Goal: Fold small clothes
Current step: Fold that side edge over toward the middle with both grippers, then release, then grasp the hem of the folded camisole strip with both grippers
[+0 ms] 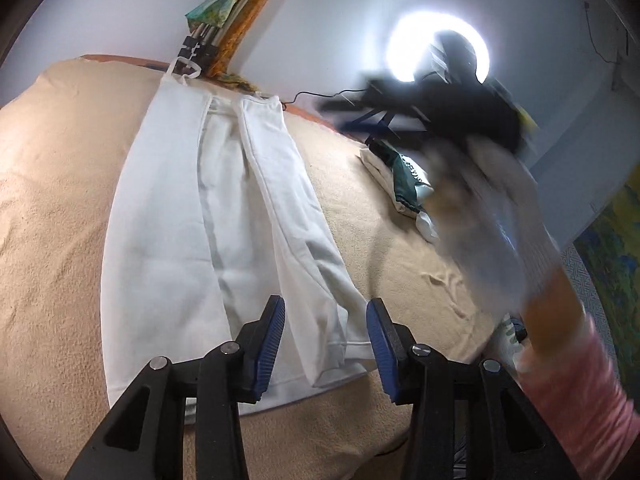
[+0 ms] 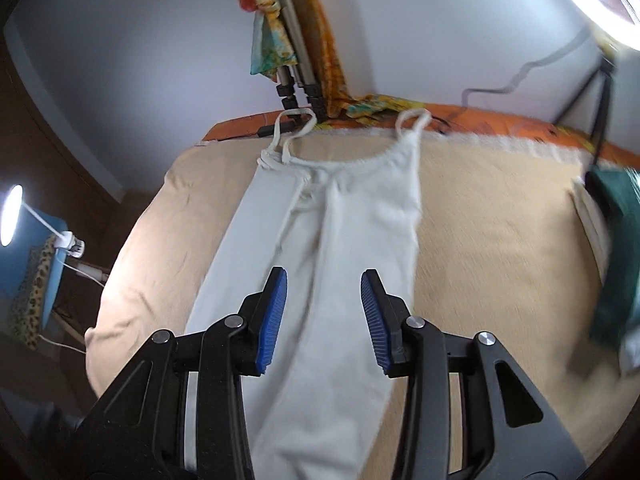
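- A white, thin-strapped cotton camisole (image 2: pixel 320 248) lies lengthwise on the beige blanket-covered bed (image 2: pixel 480 240) — both long sides already folded inward, straps at the far edge, hem near.
- It looks light, soft and limp; it will likely sag and slide unless pinched through all layers.
- The left tongs (image 1: pixel 326 344) hang released over the near hem — the right tongs (image 2: pixel 324 312) hang released over the middle, grasping nothing.
- Best hold, I judge: both near hem corners.

A bed covered by a beige blanket (image 1: pixel 60 184) carried the clothes. A white strappy top (image 2: pixel 340 264) lay flat along its middle, both sides folded inward. Near the right edge sat a small pile of folded garments (image 1: pixel 404 184), green and white.
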### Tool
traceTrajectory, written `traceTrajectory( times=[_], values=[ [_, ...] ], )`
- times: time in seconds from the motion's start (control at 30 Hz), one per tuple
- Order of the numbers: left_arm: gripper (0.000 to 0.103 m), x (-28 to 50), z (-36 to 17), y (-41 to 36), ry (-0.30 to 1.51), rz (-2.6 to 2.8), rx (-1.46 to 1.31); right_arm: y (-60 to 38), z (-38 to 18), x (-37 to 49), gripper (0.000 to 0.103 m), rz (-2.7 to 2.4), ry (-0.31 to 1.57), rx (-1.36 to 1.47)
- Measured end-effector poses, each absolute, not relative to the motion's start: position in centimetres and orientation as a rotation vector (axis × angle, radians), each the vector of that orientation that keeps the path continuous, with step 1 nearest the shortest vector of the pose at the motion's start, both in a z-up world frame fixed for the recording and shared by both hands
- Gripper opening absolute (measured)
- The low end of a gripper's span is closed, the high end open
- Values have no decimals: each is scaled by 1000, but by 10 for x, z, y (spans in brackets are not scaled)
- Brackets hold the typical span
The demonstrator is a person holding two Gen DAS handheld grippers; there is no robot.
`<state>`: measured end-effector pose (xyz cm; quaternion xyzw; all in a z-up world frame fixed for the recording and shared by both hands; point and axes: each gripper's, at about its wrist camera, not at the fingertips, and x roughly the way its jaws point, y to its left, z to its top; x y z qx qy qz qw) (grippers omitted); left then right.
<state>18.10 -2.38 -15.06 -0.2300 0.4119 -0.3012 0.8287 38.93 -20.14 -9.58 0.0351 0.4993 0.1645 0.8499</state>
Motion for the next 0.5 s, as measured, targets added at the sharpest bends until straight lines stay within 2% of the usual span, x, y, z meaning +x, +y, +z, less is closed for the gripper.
traceTrajectory(
  times=[0.27,0.33,0.4,0.5],
  values=[
    [40,203,-155,-44,962,-670,-500,-240,-105,238,40,294,1034,45],
    [24,216,-164,-50,1008,-665,-521,-239,-114,212,40,294,1041,29],
    [2,218,-169,-53,1033,-666,-530,-235,-123,192,40,307,1048,8],
    [1,217,-172,-48,1041,-670,-592,-225,-134,172,42,353,1042,-12]
  ],
)
